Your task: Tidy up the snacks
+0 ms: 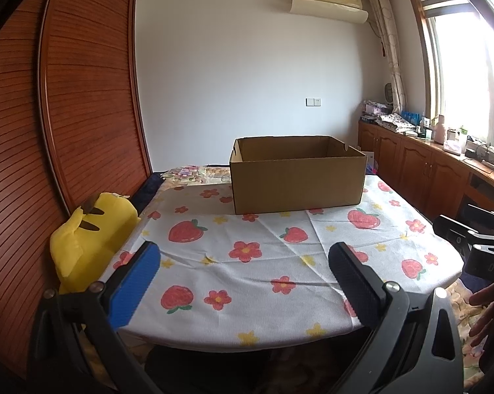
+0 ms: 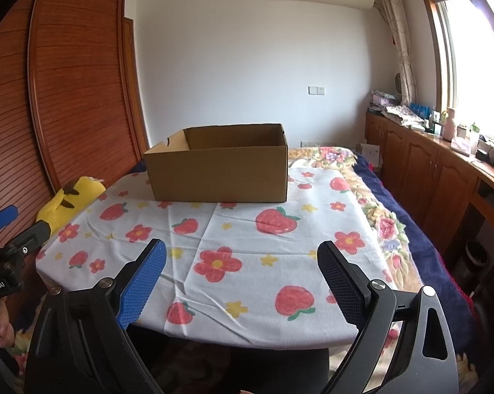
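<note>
**Claws released; box on patterned cloth**

Left wrist view: left claw nearest, jaws spread wide, nothing between them. Beyond, open brown cardboard box stands upright at the far edge of the strawberry-print cloth; its interior floor is hidden by the near wall. Yellow plush toy at left. Right edge: part of a hand, cut off.

Right wrist view: right claw likewise spread, unloaded. Box sits left of centre. Only here: floral bedspread beside the cloth.
</note>
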